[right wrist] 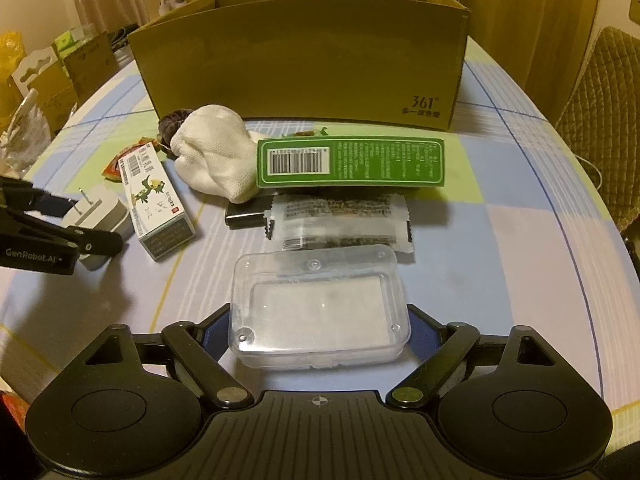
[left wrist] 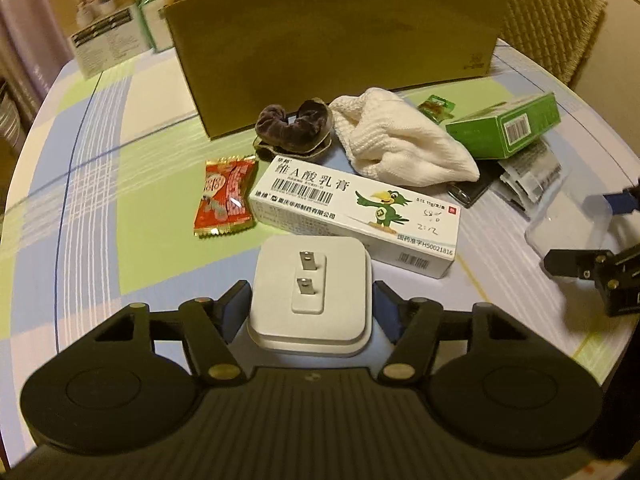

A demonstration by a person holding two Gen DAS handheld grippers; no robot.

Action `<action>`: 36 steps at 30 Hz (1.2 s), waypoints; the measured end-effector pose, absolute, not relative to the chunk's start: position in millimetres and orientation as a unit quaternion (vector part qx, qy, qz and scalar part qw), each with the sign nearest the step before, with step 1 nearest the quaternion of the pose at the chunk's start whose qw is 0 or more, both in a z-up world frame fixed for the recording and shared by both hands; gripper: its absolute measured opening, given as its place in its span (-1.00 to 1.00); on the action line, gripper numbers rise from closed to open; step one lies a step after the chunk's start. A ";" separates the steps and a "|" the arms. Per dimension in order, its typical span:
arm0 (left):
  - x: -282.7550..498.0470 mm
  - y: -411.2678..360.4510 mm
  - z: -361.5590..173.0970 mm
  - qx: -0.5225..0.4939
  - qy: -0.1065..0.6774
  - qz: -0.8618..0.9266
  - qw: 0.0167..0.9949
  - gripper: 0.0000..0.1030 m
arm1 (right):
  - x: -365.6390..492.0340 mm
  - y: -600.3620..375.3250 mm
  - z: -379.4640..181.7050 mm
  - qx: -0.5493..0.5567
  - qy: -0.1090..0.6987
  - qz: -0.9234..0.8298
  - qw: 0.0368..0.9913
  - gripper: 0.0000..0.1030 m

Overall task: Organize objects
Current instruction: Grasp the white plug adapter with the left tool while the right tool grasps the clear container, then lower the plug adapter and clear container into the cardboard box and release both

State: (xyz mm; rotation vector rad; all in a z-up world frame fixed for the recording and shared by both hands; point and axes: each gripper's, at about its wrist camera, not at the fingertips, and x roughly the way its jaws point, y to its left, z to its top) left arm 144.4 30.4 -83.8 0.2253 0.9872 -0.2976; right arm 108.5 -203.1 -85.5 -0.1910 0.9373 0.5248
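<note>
From the left wrist view, the left gripper [left wrist: 310, 304] is held low and level over the bench [left wrist: 120, 184], its jaws spread to either side of a white plug adapter [left wrist: 308, 292] that lies prongs-up between them; whether the pads actually press its sides cannot be told. Just beyond the adapter lies a white ointment carton [left wrist: 352, 216] with a green bird printed on it, a red snack packet [left wrist: 224, 200] to its left, and behind these a dark velvet scrunchie [left wrist: 292, 124] and a white knitted cloth [left wrist: 400, 144]. A green carton [left wrist: 508, 126] rests at the right, and an open cardboard box [left wrist: 332, 48] stands at the back of the bench. The right gripper [left wrist: 592, 236] enters at the right edge around a clear case. In the right wrist view, the right gripper [right wrist: 320, 332] also points forward, close to the bench surface, with its jaws wide apart on both sides of a clear plastic case [right wrist: 320, 308]; contact with the case is not certain. A clear-wrapped packet [right wrist: 340, 224] lies just past the case, the green carton [right wrist: 352, 162] beyond it, and the cardboard box [right wrist: 304, 64] at the far side. The left gripper [right wrist: 80, 216] shows at the left edge beside the adapter [right wrist: 100, 208].
</note>
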 end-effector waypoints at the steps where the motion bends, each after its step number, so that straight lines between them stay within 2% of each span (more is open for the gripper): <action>1: 142.5 29.7 -83.0 0.103 0.473 -0.137 0.864 0.18 | 108.0 -204.2 -84.5 -0.090 0.447 0.248 0.855 0.62; 11: 116.6 20.0 -60.4 0.064 0.471 -0.117 0.872 0.18 | 99.4 -220.6 -49.8 -0.067 0.415 0.243 0.875 0.61; 18: 126.0 7.6 -16.3 0.061 0.439 -0.116 0.889 0.18 | 112.8 -218.9 -6.7 -0.050 0.370 0.256 0.892 0.61; 29: 223.2 -12.3 84.6 0.071 0.361 -0.127 0.921 0.18 | 214.0 -185.5 81.9 -0.049 0.303 0.280 0.910 0.61; 36: 287.0 -16.2 81.6 0.083 0.367 -0.106 0.920 0.18 | 284.6 -162.0 76.5 -0.025 0.344 0.270 0.899 0.62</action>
